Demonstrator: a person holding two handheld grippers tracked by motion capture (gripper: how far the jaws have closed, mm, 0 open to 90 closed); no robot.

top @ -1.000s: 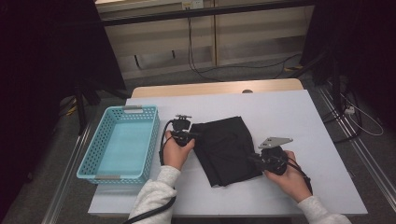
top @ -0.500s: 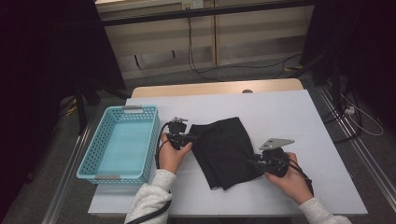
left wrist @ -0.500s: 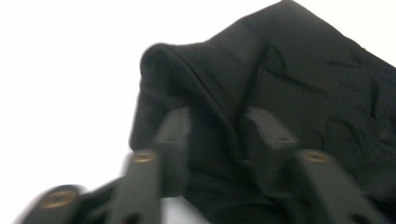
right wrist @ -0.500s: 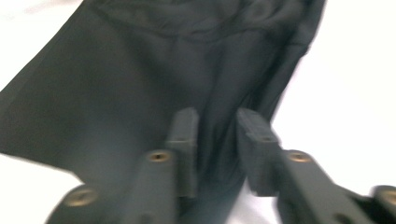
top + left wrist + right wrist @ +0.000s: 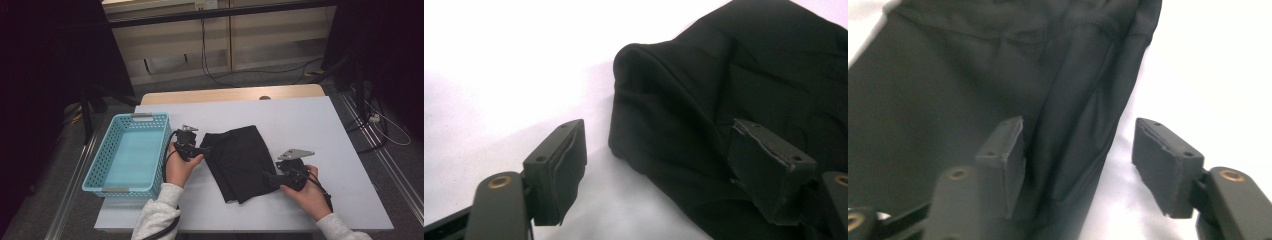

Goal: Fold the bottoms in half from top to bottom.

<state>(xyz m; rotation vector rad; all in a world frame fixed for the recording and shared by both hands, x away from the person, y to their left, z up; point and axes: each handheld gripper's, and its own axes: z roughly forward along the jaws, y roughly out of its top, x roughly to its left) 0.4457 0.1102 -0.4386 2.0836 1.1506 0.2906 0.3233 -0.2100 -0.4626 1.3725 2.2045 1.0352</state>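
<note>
A folded black cloth point(image 5: 243, 160) lies flat in the middle of the white table point(image 5: 300, 120). My left gripper point(image 5: 204, 149) is at the cloth's left edge, open. In the left gripper view its jaws straddle the cloth's rounded corner point(image 5: 684, 125), one over the cloth, the other over bare table. My right gripper point(image 5: 267, 177) is at the cloth's lower right edge, open too. In the right gripper view the cloth's folded edge point(image 5: 1083, 120) runs between the jaws, and neither pad presses on it.
A light blue plastic basket point(image 5: 131, 152) stands on the table's left side, close to my left hand. The table's right half and far part are bare. Cables lie on the floor behind the table.
My left gripper has slid down and right to the cloth's left edge. My right gripper has crept a little left toward the cloth. The cloth has not moved.
</note>
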